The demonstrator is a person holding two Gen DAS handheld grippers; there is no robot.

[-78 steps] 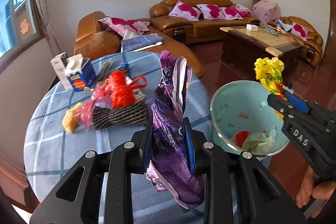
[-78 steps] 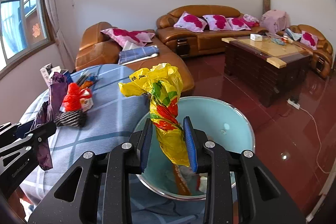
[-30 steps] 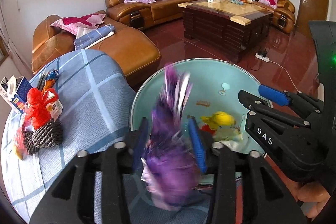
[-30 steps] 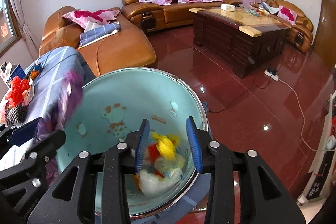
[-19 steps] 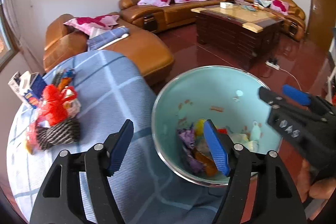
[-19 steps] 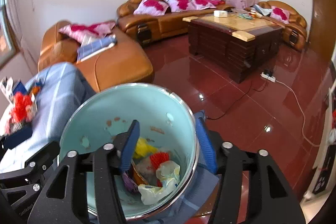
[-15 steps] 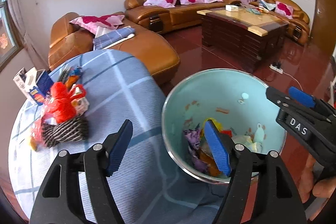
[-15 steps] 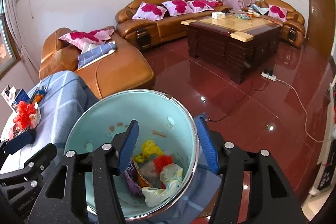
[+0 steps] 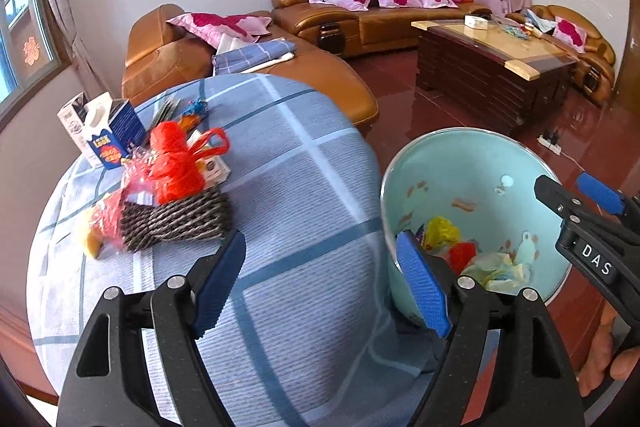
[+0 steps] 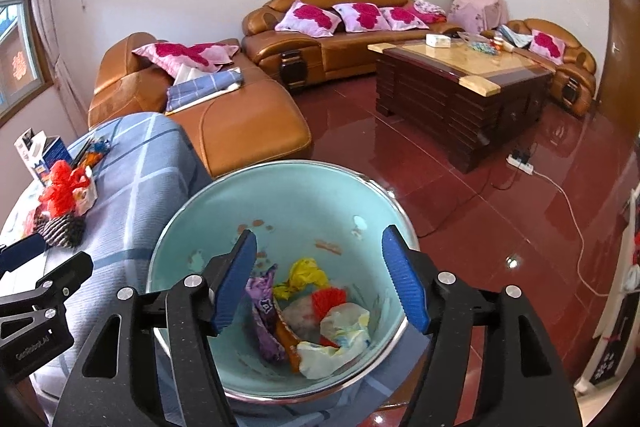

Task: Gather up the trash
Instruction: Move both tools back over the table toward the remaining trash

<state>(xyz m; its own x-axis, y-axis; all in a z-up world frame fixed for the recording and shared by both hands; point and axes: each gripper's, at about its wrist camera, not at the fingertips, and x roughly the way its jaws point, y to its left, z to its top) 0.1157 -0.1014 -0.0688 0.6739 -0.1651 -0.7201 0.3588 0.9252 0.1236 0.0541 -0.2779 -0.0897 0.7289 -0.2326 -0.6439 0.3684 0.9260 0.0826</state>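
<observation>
Both grippers, left (image 9: 320, 283) and right (image 10: 318, 281), are empty, jaws opening. Right hangs over the bin (image 10: 192, 227); inside, at six o'clock, purple wrapper (image 10: 262, 311), then yellow wrapper (image 10: 304, 275) at twelve.

The left wrist view looks forward and down over the table (image 9: 304, 163), close, with the bin (image 9: 472, 163) at right of frame. The right wrist view looks steeply down into the bin (image 10: 280, 187), very near. Both share the bin, the table and the sofas (image 9: 360, 11) (image 10: 332, 23) across the upper frame.
</observation>
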